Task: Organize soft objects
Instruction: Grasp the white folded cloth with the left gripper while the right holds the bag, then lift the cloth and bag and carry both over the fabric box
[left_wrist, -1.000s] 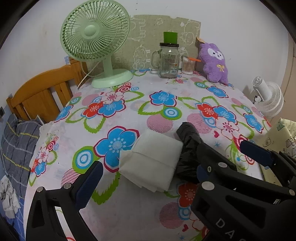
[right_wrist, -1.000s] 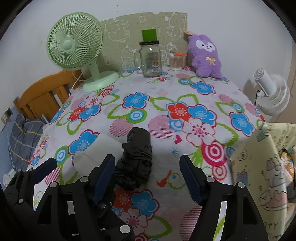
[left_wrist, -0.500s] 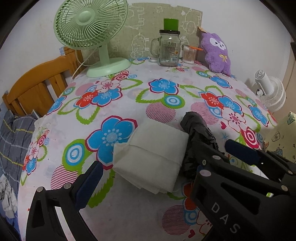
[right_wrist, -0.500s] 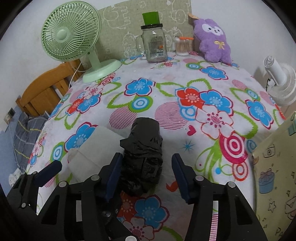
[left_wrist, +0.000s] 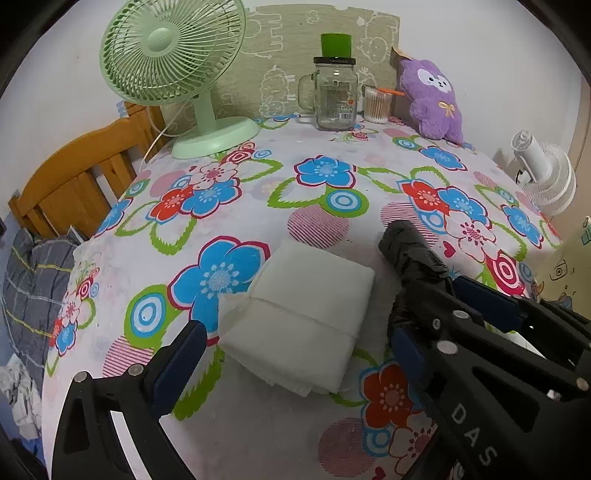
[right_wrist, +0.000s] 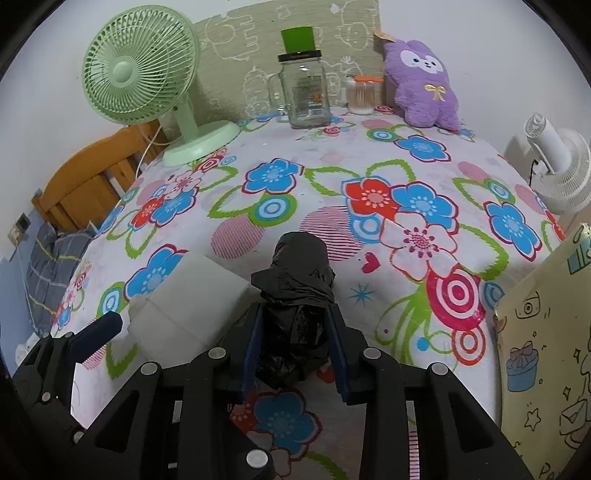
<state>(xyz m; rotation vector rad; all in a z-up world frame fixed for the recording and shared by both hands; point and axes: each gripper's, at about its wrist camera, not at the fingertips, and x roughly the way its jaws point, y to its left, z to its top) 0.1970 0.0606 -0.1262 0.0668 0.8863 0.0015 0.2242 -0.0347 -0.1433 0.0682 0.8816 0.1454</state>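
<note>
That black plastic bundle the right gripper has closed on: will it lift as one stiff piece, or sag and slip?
The black plastic bundle looks like crumpled thin film, so it will probably sag rather than stay stiff. The right gripper is shut on its near end only, so the far end may droop. Its glossy, creased surface suggests that it is light and could slide between the pads.

The bag (right_wrist: 295, 295) sits between the right gripper's (right_wrist: 294, 347) fingers on the table (right_wrist: 332, 158). The cloth (right_wrist: 188, 306) lies just left of it. Far ahead stand the fan (right_wrist: 140, 70), jar (right_wrist: 304, 94) and plush (right_wrist: 423, 86).
</note>
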